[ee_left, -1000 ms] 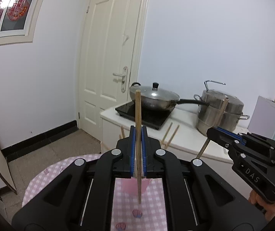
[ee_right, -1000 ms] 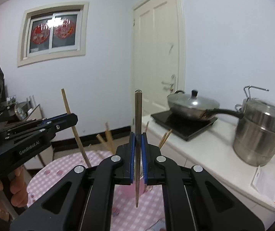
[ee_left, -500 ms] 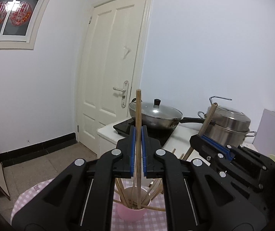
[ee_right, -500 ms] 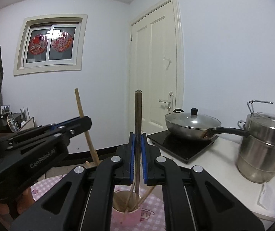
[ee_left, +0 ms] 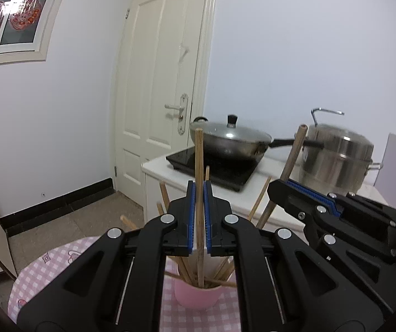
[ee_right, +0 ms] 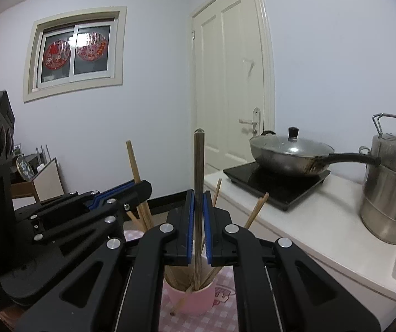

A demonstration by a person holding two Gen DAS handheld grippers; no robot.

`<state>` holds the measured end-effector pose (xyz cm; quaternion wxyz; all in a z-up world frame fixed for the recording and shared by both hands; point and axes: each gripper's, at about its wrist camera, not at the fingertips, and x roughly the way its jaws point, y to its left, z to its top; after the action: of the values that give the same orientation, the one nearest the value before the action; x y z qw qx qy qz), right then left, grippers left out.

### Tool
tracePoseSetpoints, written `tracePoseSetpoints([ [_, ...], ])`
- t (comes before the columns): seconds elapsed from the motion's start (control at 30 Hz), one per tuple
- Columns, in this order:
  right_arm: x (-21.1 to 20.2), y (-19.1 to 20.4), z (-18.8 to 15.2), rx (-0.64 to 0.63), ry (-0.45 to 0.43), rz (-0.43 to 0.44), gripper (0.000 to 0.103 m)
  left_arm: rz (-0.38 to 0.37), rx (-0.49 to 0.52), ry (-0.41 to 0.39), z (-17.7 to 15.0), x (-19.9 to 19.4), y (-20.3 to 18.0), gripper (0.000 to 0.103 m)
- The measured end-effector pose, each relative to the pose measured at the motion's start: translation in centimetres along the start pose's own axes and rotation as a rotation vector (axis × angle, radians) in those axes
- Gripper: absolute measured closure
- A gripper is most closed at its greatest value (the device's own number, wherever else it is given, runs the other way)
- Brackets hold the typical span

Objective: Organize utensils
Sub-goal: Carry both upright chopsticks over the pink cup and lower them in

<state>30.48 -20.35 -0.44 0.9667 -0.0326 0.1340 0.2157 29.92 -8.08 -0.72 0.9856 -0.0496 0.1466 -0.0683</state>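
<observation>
A pink cup (ee_left: pixel 198 296) holding several wooden chopsticks stands on the pink checked table. My left gripper (ee_left: pixel 198 191) is shut on an upright wooden chopstick (ee_left: pixel 198 160). The stick's lower end reaches into the cup's mouth. In the right wrist view my right gripper (ee_right: pixel 198 196) is shut on a darker chopstick (ee_right: pixel 198 166), also upright, with its tip inside the pink cup (ee_right: pixel 195 301). The two grippers sit side by side above the cup. The right gripper (ee_left: pixel 278 191) shows at the right of the left wrist view, and the left gripper (ee_right: pixel 142 188) at the left of the right wrist view.
Behind the table runs a white counter (ee_left: pixel 256 193) with a lidded wok (ee_left: pixel 228 138) on a black hob and a steel steamer pot (ee_left: pixel 336 157). A white door (ee_left: pixel 164 83) is at the back. One chopstick (ee_right: pixel 181 303) leans against the cup's outside.
Both grippers have sunk and moved forward with their chopsticks. The pink cup has come into view beneath them, and both stick tips now sit inside its mouth.
</observation>
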Motion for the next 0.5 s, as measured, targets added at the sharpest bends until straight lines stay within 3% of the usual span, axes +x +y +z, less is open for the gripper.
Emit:
tracePoseSetpoints([
  [0.5, 0.8, -0.5, -2.8, 0.037, 0.096, 0.013, 0.098, -0.009, 0.026, 0.074, -2.6, 1.0, 0.3, 0.096],
])
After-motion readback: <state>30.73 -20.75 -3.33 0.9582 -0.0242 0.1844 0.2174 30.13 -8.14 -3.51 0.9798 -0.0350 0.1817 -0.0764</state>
